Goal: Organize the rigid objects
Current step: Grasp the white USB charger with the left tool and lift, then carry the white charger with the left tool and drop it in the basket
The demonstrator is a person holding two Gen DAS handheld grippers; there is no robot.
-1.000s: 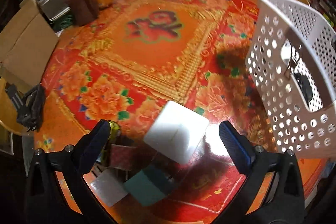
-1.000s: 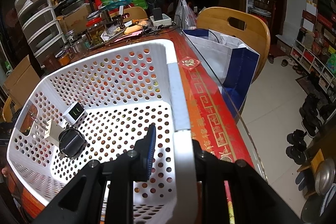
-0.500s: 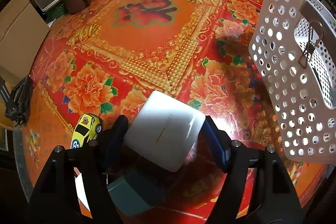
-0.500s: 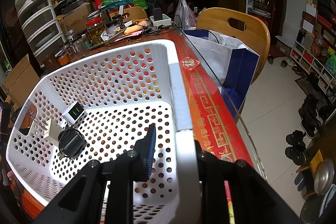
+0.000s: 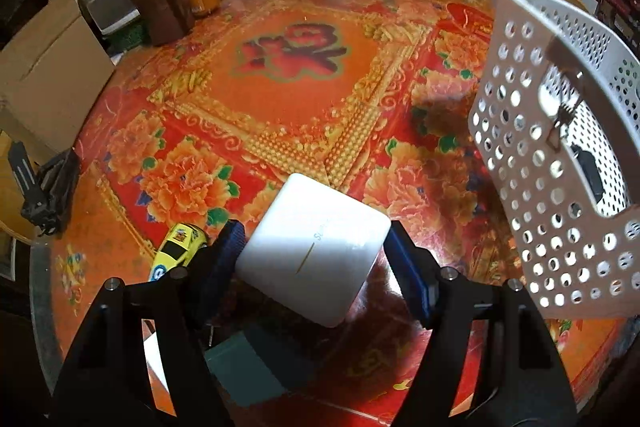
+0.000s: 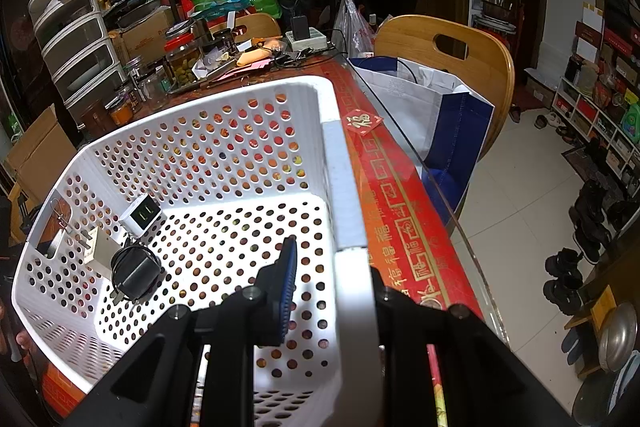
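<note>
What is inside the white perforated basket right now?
In the basket: a white charger, a black adapter with wound cable and a pale plug block partly under it. The right gripper hides the near corner.

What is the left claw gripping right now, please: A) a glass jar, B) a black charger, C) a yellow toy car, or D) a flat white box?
D: the left claw has its two fingers pressed on opposite sides of the flat white box, while the yellow toy car lies apart on the table beside it.
</note>
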